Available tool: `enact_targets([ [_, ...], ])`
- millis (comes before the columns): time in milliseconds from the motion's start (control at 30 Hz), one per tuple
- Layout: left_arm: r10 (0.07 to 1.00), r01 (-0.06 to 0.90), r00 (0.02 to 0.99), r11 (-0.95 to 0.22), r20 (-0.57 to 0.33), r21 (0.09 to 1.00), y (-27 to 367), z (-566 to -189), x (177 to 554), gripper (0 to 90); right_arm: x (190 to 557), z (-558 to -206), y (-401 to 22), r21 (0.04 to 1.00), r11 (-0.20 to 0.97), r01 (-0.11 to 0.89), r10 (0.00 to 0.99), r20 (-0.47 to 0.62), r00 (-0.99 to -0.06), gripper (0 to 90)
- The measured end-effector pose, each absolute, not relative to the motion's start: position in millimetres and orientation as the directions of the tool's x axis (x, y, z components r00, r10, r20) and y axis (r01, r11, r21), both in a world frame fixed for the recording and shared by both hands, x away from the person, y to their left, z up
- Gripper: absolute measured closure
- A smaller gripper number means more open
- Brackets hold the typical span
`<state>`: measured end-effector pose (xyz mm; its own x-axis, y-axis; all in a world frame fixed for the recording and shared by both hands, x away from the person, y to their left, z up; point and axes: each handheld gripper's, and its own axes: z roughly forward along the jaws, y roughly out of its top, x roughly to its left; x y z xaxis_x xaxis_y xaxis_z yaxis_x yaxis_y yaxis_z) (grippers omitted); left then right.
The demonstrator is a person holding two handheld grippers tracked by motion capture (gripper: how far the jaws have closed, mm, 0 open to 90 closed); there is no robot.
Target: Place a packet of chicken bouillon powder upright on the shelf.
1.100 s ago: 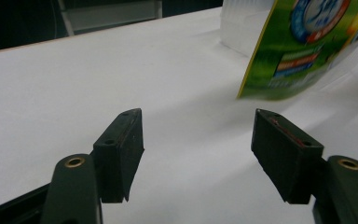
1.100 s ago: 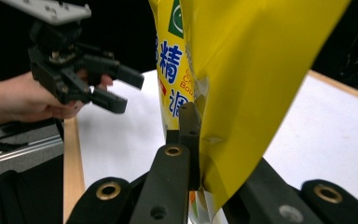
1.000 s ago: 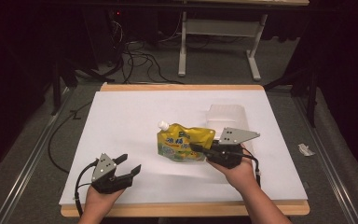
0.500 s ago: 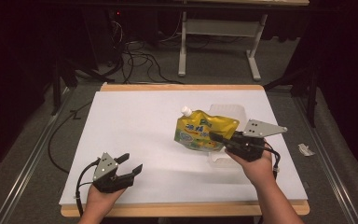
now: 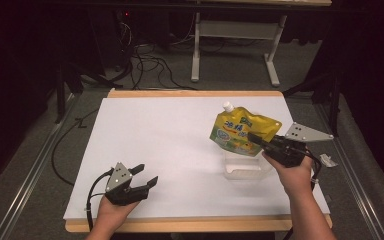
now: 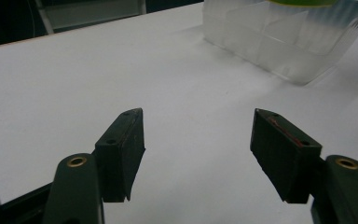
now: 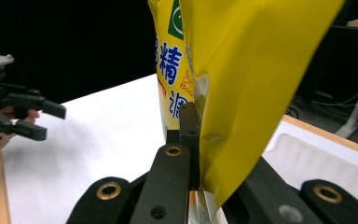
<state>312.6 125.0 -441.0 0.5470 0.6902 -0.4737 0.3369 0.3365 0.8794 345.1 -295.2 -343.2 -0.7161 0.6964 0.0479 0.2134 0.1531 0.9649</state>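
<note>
A yellow spouted pouch (image 5: 240,132) with blue lettering and a white cap hangs in the air above a clear plastic container (image 5: 247,165) on the white table. My right gripper (image 5: 256,139) is shut on the pouch's edge; in the right gripper view the pouch (image 7: 228,84) sits pinched between the two black jaws. My left gripper (image 5: 145,175) rests near the table's front left, jaws open with nothing between them. In the left gripper view the container (image 6: 284,37) stands ahead, far right, with the pouch's green bottom edge just above it.
The white table sheet (image 5: 170,140) has a wooden edge (image 5: 195,225) at the front. Behind the table stand a metal desk frame (image 5: 235,45) and loose cables (image 5: 145,60) on the floor. A small white scrap (image 5: 328,160) lies right of the table.
My right gripper has lifted the pouch off the table and carried it right, over the clear container. The left gripper has stayed put.
</note>
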Motion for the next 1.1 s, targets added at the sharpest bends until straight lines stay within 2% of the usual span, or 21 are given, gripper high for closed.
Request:
enact_targets([
  [500, 0.677, 0.361, 0.559, 0.323, -0.48, 0.875, 125, -442, 312, 34.9, 354, -342, -323, 0.963, 0.141, 0.23, 0.762, 0.042, -0.646, 90.0],
  [1100, 0.666, 0.371, 0.548, 0.349, -0.506, 0.861, 125, -441, 314, 34.8, 377, -339, -333, 0.952, 0.149, 0.266, 0.766, 0.059, -0.64, 90.0],
])
